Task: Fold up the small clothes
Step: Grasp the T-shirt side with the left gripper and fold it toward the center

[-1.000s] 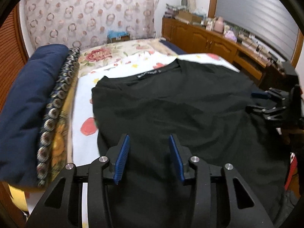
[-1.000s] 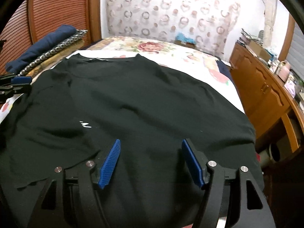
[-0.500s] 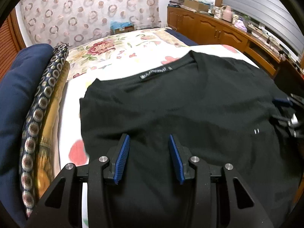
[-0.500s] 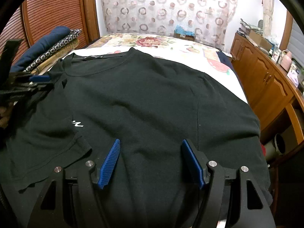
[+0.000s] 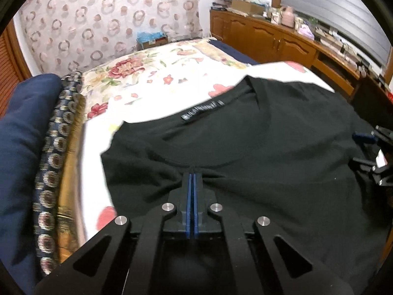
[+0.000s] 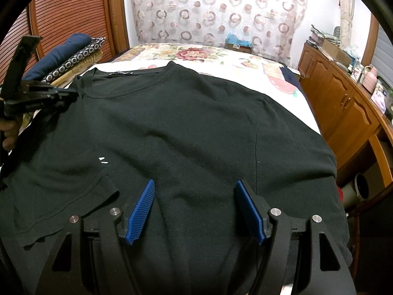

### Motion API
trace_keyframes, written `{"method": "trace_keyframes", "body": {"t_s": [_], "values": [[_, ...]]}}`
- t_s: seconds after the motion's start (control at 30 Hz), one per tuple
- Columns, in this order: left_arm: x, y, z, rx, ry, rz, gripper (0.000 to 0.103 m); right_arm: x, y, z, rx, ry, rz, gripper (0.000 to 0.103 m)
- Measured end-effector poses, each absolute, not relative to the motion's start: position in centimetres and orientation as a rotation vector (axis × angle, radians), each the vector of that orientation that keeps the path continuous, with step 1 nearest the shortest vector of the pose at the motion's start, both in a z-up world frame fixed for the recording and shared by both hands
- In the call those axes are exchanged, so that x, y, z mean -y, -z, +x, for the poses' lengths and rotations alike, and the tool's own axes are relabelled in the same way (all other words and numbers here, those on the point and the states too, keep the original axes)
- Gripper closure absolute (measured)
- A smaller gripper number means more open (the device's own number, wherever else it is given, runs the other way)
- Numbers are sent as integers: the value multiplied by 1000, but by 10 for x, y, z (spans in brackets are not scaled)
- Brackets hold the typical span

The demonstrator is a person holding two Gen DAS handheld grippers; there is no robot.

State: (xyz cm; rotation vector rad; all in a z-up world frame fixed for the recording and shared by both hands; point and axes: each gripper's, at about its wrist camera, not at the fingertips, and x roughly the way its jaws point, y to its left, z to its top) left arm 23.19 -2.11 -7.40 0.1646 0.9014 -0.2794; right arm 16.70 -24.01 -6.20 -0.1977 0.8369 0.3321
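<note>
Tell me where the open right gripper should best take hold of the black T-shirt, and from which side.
Probably the sleeve hem just left of the right gripper. It lies flat as a free edge on the black T-shirt, so coming from the left would let one finger slide under it. The left gripper is shut on the fabric just below the collar.

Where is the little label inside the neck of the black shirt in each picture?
Left wrist: neck label sits upper middle, beyond the shut left gripper.
Right wrist: neck label sits upper left, far from the open right gripper.
Shared landmark: the circle-patterned curtain.
</note>
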Motion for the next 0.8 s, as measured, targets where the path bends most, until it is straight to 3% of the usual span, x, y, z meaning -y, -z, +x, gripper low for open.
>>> {"method": "trace_keyframes", "body": {"t_s": [0.4, 0.67, 0.7, 0.77, 0.8], "values": [[-60, -9, 251, -750, 69, 159, 102, 240, 62, 166, -837, -331, -199, 32], [-80, -2, 255, -760, 29, 155, 101, 240, 62, 166, -836, -331, -200, 32], [-80, -2, 250, -748, 34, 145, 99, 240, 62, 166, -836, -331, -200, 32], [-76, -5, 243, -734, 57, 136, 87, 240, 62, 166, -836, -331, -200, 32], [-73, -7, 237, -716, 75, 131, 75, 240, 62, 166, -836, -331, -200, 32]]}}
